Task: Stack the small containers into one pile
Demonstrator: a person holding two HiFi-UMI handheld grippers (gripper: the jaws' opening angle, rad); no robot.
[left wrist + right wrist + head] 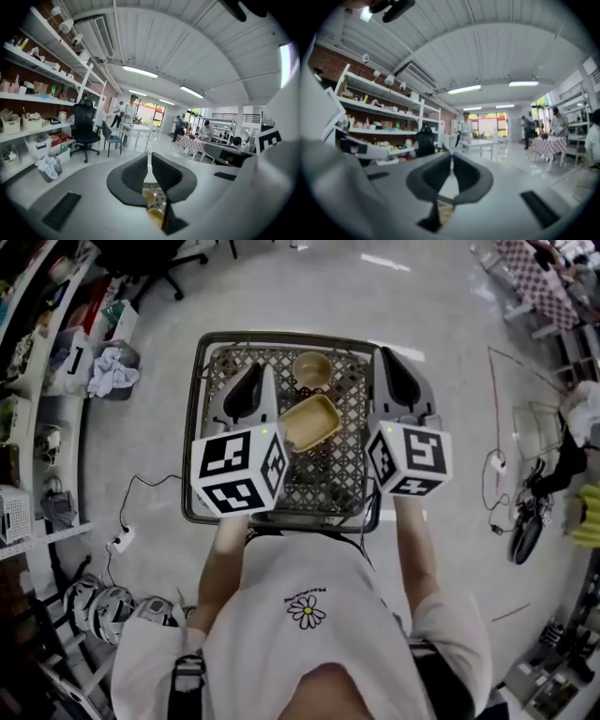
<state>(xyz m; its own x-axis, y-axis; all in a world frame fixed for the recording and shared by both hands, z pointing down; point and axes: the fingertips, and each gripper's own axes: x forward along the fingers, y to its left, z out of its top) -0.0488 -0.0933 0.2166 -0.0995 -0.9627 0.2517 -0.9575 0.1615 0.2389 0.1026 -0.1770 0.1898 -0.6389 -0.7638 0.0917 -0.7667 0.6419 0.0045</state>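
A round tan bowl (311,370) sits at the far middle of the lattice-topped table (201,381). A tan rectangular container (309,422) lies just in front of it, apart from it. My left gripper (249,388) hovers at the table's left, to the left of the container. My right gripper (397,379) hovers at the right side. In the left gripper view the left gripper (149,158) has its jaws drawn together with only a thin slit and nothing between them; the bowl (149,197) shows below. The right gripper (451,158) has its tips touching and holds nothing.
The table stands on a pale floor. At the left are shelves, a bin with a cloth (111,371) and a power strip (120,540). An office chair (155,263) stands beyond the table. Bags and cables (525,512) lie at the right.
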